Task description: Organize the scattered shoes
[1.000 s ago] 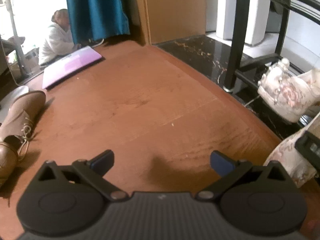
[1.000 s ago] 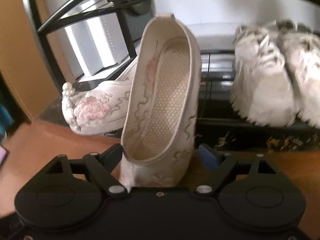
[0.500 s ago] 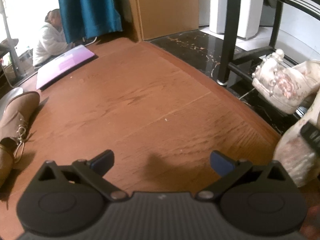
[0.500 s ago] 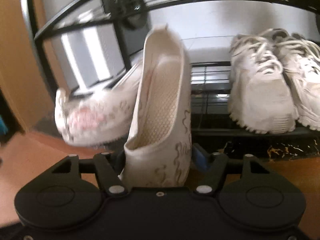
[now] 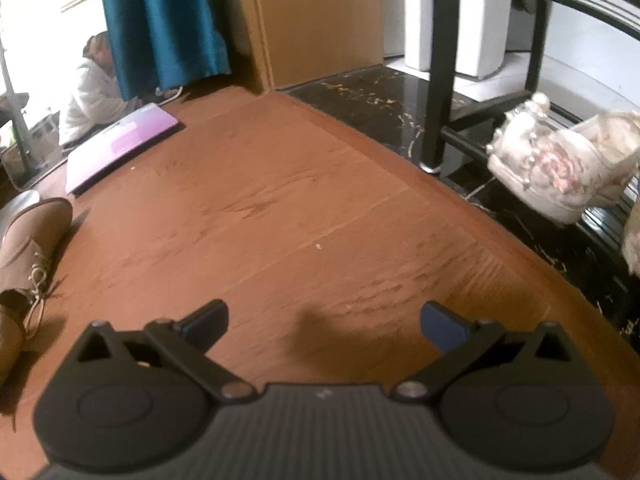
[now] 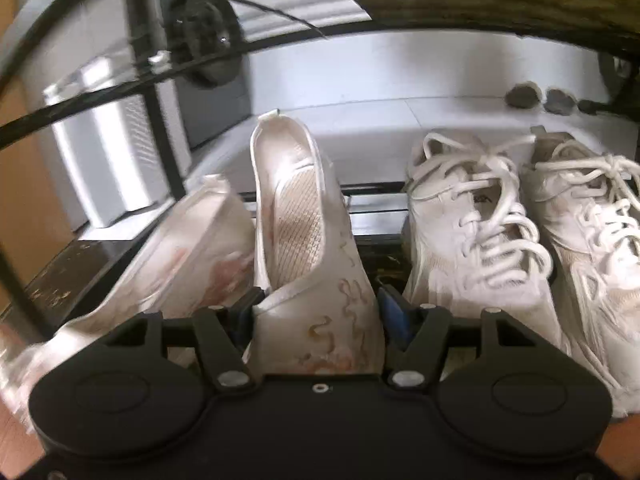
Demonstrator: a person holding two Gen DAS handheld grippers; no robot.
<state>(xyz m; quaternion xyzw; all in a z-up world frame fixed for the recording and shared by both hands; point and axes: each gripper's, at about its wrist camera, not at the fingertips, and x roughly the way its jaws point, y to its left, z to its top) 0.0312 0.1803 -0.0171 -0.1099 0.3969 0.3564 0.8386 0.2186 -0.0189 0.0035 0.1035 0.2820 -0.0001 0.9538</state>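
Note:
My right gripper (image 6: 318, 312) is shut on the heel of a white embroidered shoe (image 6: 296, 216), toe pointing away into the black shoe rack (image 6: 156, 128). Its mate (image 6: 192, 256) lies just to its left on the bottom shelf, blurred. A pair of white sneakers (image 6: 472, 240) stands on its right. In the left wrist view the mate (image 5: 560, 168) shows at the right on the rack's low shelf. My left gripper (image 5: 324, 322) is open over the wooden floor, nothing between its fingers. A brown lace-up shoe (image 5: 28, 248) lies on the floor at the far left.
A rack post (image 5: 440, 60) stands on dark marble at the floor's edge. A purple folder (image 5: 120, 144) lies on the floor at the back left, near a teal curtain (image 5: 160, 20) and a seated person (image 5: 88, 92). An upper rack shelf (image 6: 440, 28) crosses overhead.
My right gripper closed on the embroidered shoe's heel and carried it forward into the rack, between its mate and the sneakers. The left gripper stayed nearly still and open.

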